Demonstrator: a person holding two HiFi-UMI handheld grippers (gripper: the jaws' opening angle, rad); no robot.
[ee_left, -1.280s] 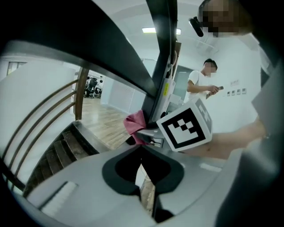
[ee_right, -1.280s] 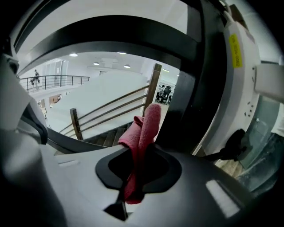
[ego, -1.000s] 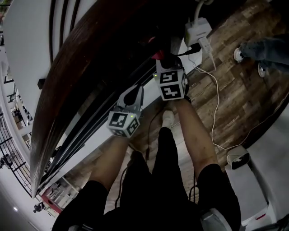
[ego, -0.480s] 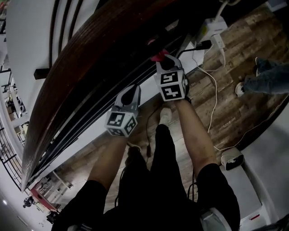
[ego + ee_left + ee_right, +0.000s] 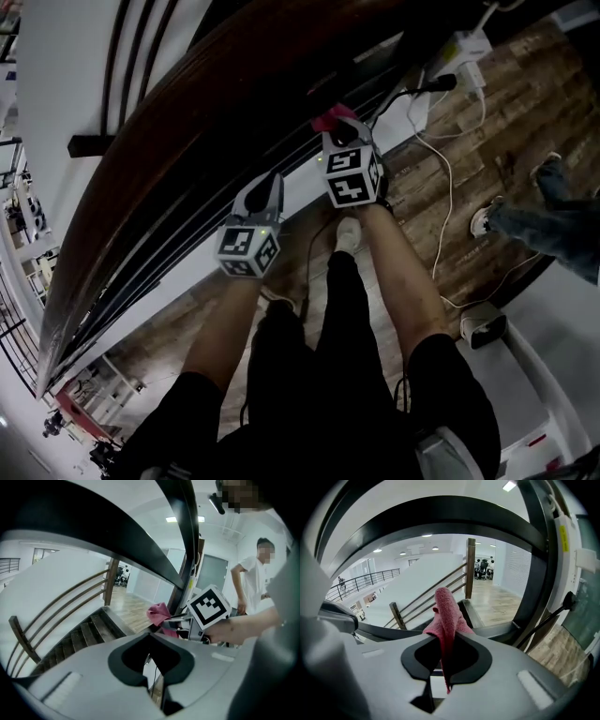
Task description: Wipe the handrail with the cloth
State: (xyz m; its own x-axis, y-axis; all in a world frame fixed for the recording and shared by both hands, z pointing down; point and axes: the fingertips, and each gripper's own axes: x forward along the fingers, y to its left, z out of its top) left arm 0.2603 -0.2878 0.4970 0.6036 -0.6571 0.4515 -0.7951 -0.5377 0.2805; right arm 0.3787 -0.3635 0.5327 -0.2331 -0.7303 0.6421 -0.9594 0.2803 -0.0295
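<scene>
Sweeping from seven o'clock up to one o'clock across the head view, the dark wooden handrail (image 5: 178,112) fills the left side; beneath it the left gripper (image 5: 269,183) points toward twelve o'clock with its jaws drawn together on nothing, and whether it touches the rail cannot be told; at its two o'clock the right gripper (image 5: 344,134) has its jaws pinched on the pink cloth (image 5: 335,117), which stands up at twelve o'clock just beside the rail's lower edge; farther right a white power strip (image 5: 466,52) lies on the wood floor (image 5: 506,112); another person's shoe (image 5: 481,221) stands at three o'clock.
</scene>
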